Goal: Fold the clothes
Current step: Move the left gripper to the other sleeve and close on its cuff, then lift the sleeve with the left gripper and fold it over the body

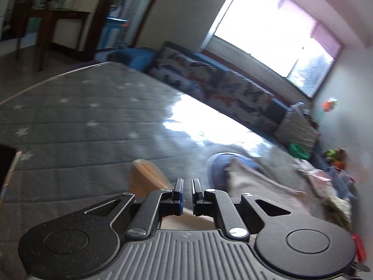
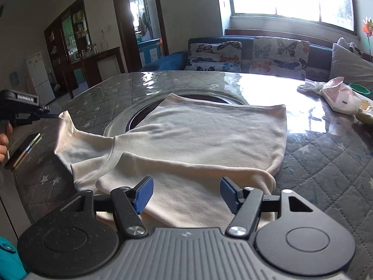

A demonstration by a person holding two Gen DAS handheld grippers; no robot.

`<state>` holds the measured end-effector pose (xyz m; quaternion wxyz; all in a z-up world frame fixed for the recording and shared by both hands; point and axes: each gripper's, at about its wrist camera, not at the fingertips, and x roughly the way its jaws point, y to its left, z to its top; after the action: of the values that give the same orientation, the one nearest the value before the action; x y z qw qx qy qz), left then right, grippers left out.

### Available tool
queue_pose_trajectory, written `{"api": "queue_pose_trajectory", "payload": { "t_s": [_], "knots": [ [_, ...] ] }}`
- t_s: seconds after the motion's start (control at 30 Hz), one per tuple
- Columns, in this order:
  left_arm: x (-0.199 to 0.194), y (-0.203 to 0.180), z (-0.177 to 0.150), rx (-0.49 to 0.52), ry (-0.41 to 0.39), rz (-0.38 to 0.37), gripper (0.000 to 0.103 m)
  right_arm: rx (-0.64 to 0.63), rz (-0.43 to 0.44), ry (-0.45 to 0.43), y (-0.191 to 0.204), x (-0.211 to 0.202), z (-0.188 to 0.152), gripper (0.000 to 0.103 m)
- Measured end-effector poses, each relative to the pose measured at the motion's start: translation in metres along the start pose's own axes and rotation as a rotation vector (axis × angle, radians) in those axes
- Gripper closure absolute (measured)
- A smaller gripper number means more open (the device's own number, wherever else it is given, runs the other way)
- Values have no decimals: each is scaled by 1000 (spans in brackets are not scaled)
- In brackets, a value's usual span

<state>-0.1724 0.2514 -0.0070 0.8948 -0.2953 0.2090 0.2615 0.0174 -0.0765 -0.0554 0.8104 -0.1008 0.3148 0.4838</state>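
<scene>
While one cream garment [image 2: 186,140] lies spread on the quilted surface [image 2: 326,158], its left sleeve tip is pinched in the left gripper [image 2: 50,114], whose fingers are nearly closed. A sleeve fold is judged underway; carrying it inward across the body seems called for. The left wrist view is blurred. The right gripper [image 2: 186,194] is held wide over the near hem.

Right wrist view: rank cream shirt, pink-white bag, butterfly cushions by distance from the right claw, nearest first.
From the right claw:
1. Cream shirt, spread on the table directly under and ahead of the claw.
2. Pink-white bag, on the table, far right.
3. Butterfly cushions, on the sofa past the table's far edge.
</scene>
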Motion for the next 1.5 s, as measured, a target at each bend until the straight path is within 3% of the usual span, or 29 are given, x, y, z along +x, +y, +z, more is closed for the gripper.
{"api": "queue_pose_trajectory", "payload": {
  "t_s": [0.2,0.37,0.47,0.53,0.67,0.8,0.93,1.07,1.13,1.23,1.33,1.5],
  "knots": [
    [-1,-65,6,114,8,-168,97,39,-14,-38,-12,-13,-6,38],
    [6,-83,-3,239,-1,-109,91,59,-11,-55,-18,-19,-10,38],
    [16,-76,-17,319,-3,23,81,70,-7,-64,-20,-22,-12,38],
    [25,-62,-30,359,8,117,68,65,-2,-57,-20,-19,-12,38],
    [46,-28,-45,362,35,252,62,59,9,-44,-17,-13,-11,38],
    [62,-10,-48,345,58,290,60,44,13,-36,-11,-8,-9,38],
    [71,0,-51,330,93,270,55,44,7,-22,-9,-4,-7,38],
    [73,2,-50,348,68,280,56,37,0,-8,-6,0,-5,38],
    [73,5,-47,345,61,278,75,35,-2,-7,-5,1,-4,38],
    [70,11,-42,327,51,263,92,30,-4,-13,-4,0,-3,38],
    [60,14,-35,284,34,210,95,33,-5,-15,-3,0,-4,38],
    [29,-3,-23,238,4,52,96,34,-8,-27,-4,-5,-5,38]
  ]
}}
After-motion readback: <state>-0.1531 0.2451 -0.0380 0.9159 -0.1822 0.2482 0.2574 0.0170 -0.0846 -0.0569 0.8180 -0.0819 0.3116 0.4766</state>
